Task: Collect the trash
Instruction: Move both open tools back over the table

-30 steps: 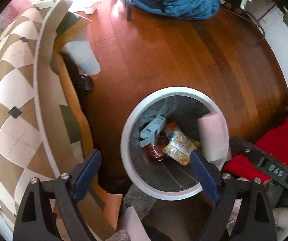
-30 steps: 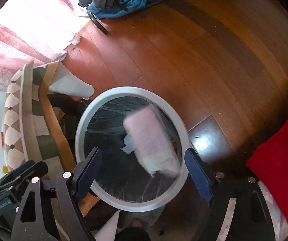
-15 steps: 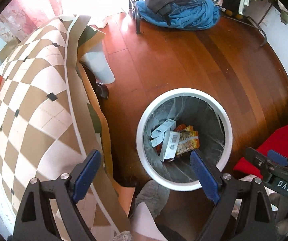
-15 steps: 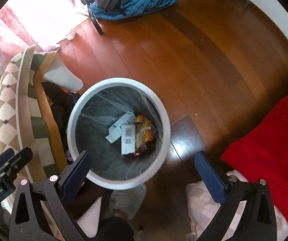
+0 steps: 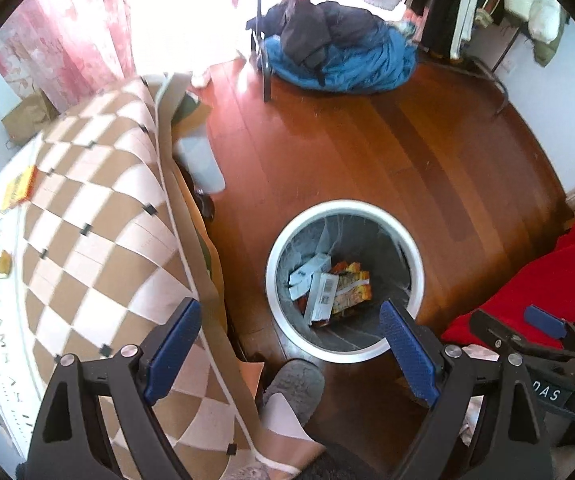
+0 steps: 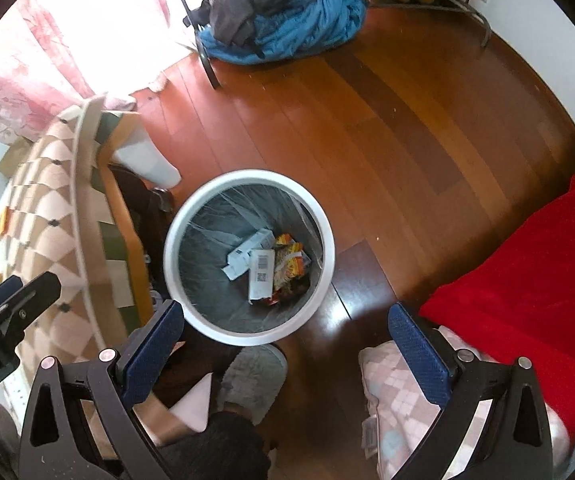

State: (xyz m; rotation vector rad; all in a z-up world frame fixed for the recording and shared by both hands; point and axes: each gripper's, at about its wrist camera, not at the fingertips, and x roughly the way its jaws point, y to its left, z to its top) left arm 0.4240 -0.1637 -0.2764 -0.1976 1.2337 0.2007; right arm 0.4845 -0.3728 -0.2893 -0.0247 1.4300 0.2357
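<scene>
Left gripper (image 5: 289,350): fingers (image 5: 173,350) spread wide apart, nothing between them, held above the floor (image 5: 367,152) between worktop edge and bin. Right gripper (image 6: 285,352): fingers (image 6: 419,356) likewise wide apart and empty, held above the near rim of the bin.

Bin (image 6: 175,216): round, white rim, clear liner, standing upright on the wooden floor just beside the worktop (image 5: 87,216) with the checked cloth. Trash inside at the bottom: white barcode packet (image 6: 261,274) lying on an orange snack wrapper (image 6: 293,262), with a pale box (image 6: 247,250) touching its far-left side.

Grey slipper (image 6: 253,376) on the floor at the near side of the bin. Red blanket (image 6: 527,280) to the right. Blue bedding (image 6: 299,24) heaped at the far side of the floor.
</scene>
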